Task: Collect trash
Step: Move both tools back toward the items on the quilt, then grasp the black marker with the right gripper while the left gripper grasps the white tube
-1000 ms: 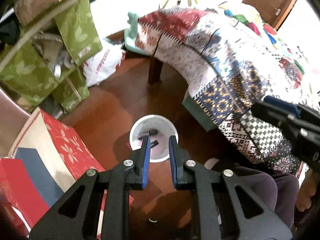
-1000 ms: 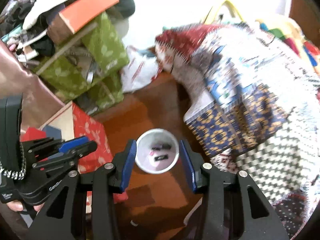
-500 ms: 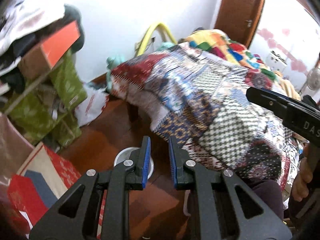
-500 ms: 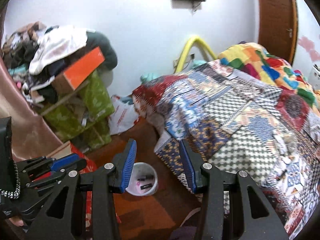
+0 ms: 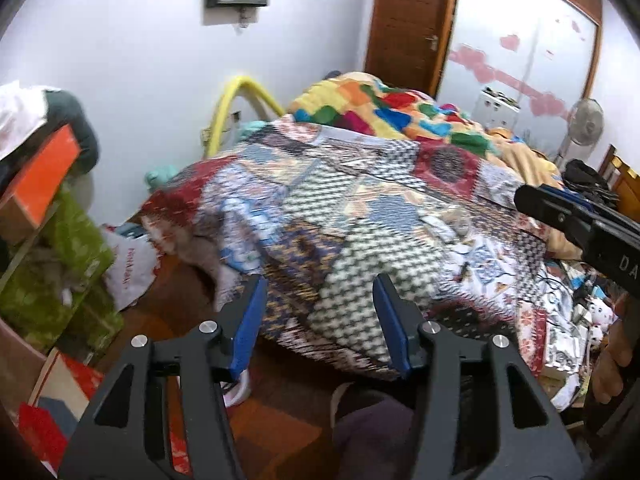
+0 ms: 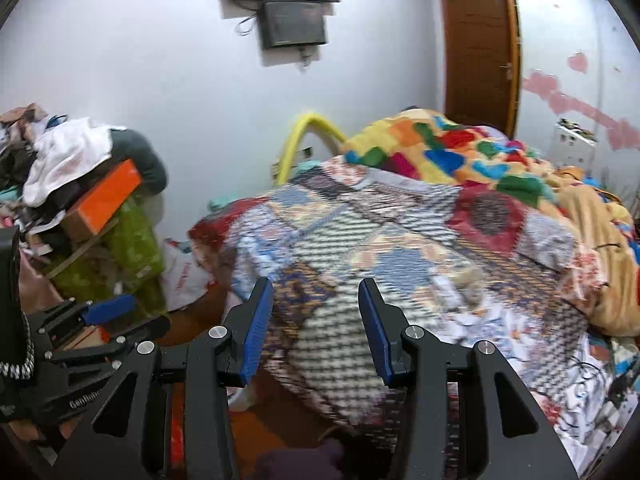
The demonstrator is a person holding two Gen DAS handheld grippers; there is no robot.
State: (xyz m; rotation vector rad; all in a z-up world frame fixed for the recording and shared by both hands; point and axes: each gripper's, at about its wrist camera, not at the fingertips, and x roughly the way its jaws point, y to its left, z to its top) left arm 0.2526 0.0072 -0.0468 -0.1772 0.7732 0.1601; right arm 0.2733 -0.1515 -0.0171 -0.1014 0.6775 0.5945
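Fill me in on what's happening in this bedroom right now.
A person is collecting trash with a gripper in each hand. The left gripper and the right gripper are both open and empty, raised and pointed across the bed. Small crumpled scraps lie on the patchwork quilt ahead. Nothing is being gripped. The white bin on the floor barely shows behind the right gripper's left finger.

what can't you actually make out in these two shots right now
- White bin: right wrist view, only a sliver shows behind the right tongs; its contents are hidden.
- Pale scraps on the patchwork quilt: motion blur, so what they are is unclear.
- Clutter at the bed's edge: left wrist view, too small and cut off by the other tool.
- Floor beneath the left tongs: hidden by the quilt and the tool's frame.
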